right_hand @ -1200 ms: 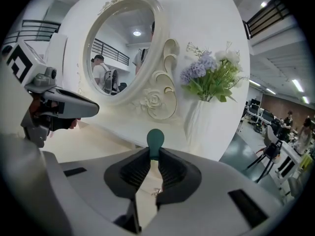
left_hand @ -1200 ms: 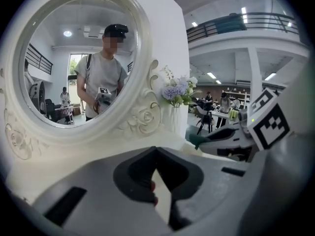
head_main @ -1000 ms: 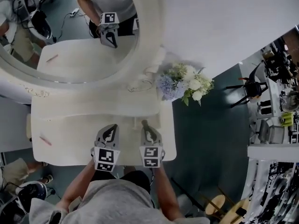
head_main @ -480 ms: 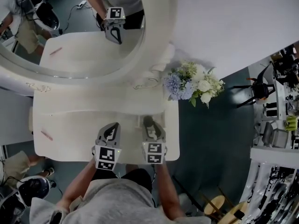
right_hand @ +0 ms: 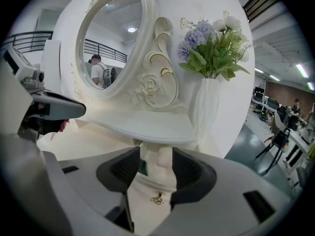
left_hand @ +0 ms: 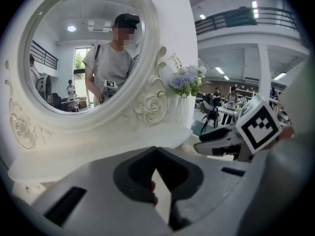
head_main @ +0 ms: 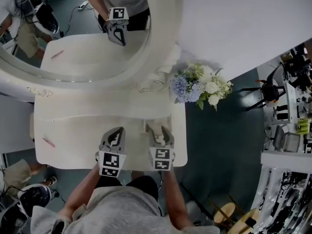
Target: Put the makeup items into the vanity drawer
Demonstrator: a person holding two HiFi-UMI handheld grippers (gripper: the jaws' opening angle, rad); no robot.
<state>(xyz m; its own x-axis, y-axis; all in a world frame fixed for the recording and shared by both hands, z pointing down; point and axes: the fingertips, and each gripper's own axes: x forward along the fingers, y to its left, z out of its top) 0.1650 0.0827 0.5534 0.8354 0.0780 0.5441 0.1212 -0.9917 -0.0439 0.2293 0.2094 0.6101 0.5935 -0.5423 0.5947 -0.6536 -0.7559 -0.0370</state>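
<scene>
On the white vanity (head_main: 73, 150) my two grippers stand side by side near the front edge. The left gripper (head_main: 114, 133) (left_hand: 156, 181) is shut, and a small pink-red makeup item (left_hand: 153, 190) shows pinched at its pads. The right gripper (head_main: 161, 132) (right_hand: 155, 168) points at a small white drawer (right_hand: 156, 183) with a gold knob (right_hand: 157, 198) under the shelf. Its jaws are opening and stand apart on either side of the drawer front, with nothing gripped. Something dark green (right_hand: 142, 167) shows behind the drawer front. A pink pencil (head_main: 48, 142) lies far left on the tabletop.
The big oval mirror (head_main: 83, 38) rises behind the shelf and reflects a person and a gripper. A white vase of blue and white flowers (head_main: 200, 87) stands at the vanity's right back corner. Beyond the right edge the floor drops away, with chairs and desks farther off.
The right gripper's jaws have spread from nearly closed to wide apart in front of the drawer. The left gripper has stayed shut and in place. The head view shifted slightly.
</scene>
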